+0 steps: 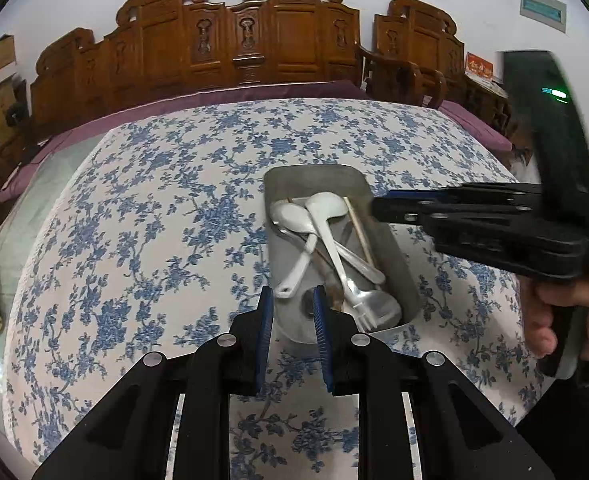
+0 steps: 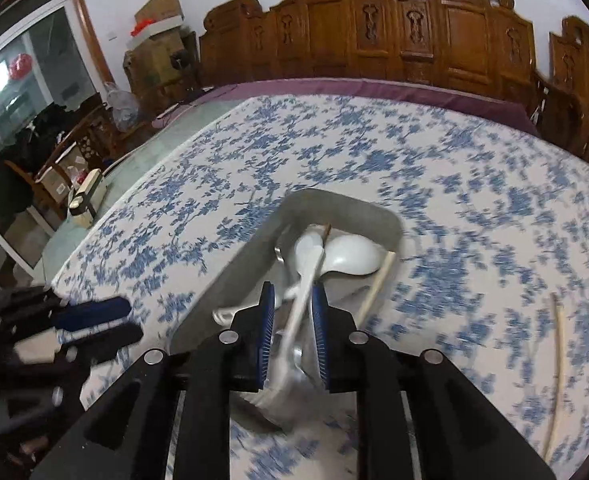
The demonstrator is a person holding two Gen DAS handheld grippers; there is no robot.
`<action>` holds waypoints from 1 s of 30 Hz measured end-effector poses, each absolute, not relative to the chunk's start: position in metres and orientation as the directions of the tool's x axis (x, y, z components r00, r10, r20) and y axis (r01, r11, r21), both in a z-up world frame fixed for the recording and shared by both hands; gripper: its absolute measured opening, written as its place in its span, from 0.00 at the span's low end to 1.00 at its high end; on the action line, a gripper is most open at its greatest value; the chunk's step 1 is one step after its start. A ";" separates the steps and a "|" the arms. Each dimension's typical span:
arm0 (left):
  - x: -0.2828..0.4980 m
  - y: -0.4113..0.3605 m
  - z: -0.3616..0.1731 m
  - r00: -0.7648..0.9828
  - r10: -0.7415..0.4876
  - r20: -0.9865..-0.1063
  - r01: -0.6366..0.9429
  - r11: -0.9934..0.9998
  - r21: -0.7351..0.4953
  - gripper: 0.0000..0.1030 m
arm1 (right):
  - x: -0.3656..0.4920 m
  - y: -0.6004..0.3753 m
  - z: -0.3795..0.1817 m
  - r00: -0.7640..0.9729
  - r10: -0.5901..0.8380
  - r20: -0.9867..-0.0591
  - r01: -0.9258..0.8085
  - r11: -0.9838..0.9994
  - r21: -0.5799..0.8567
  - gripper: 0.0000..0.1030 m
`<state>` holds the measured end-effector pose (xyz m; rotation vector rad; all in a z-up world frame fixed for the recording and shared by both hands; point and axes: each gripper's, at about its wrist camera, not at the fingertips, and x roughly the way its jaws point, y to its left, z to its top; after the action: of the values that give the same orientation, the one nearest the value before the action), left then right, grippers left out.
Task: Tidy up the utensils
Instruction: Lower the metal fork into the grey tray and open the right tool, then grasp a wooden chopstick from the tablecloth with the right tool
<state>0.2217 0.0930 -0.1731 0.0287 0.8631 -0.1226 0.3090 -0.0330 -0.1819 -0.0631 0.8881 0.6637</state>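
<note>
A grey metal tray (image 1: 282, 184) lies on the blue-flowered tablecloth (image 1: 154, 208). In it are two white spoons (image 1: 322, 204), a metal fork (image 1: 358, 304) and a pale chopstick (image 1: 358, 228). My left gripper (image 1: 293, 320) hovers at the tray's near end, open a little, with nothing between its pads. My right gripper (image 1: 376, 210) reaches in from the right over the tray's right rim. In the right wrist view my right gripper (image 2: 293, 320) is open; a white spoon's handle (image 2: 300, 300) shows in the gap, lying below in the tray (image 2: 230, 276), not pressed. A second chopstick (image 2: 559, 360) lies on the cloth at the right.
A carved wooden bench (image 1: 254, 40) with a purple cushion (image 1: 198, 98) runs behind the table. Boxes (image 2: 158, 12) and a glass door (image 2: 22, 92) are at the far left. A small cream object (image 2: 88, 196) sits off the table's left edge. A hand (image 1: 550, 320) holds the right gripper.
</note>
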 end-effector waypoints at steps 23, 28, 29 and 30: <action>0.231 -0.028 -0.177 0.625 -0.170 -0.762 0.236 0.971 -0.023 0.70 | 0.288 -0.272 -0.237 0.520 0.275 -0.808 -0.364 0.928 0.082 0.21; 0.238 -0.052 -0.182 0.607 -0.177 -0.775 0.255 0.967 -0.021 0.76 | 0.299 -0.284 -0.249 0.496 0.276 -0.823 -0.355 0.930 0.097 0.21; 0.239 -0.055 -0.182 0.605 -0.177 -0.777 0.256 0.966 -0.021 0.77 | 0.303 -0.286 -0.252 0.492 0.275 -0.826 -0.354 0.930 0.099 0.21; 0.240 -0.059 -0.183 0.602 -0.177 -0.779 0.258 0.966 -0.021 0.77 | 0.305 -0.286 -0.252 0.488 0.280 -0.827 -0.354 0.929 0.106 0.21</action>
<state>0.2403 -0.0586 -0.1834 0.0973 0.8904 -0.2522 0.3052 -0.2862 -0.2523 -0.0827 0.9889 0.3859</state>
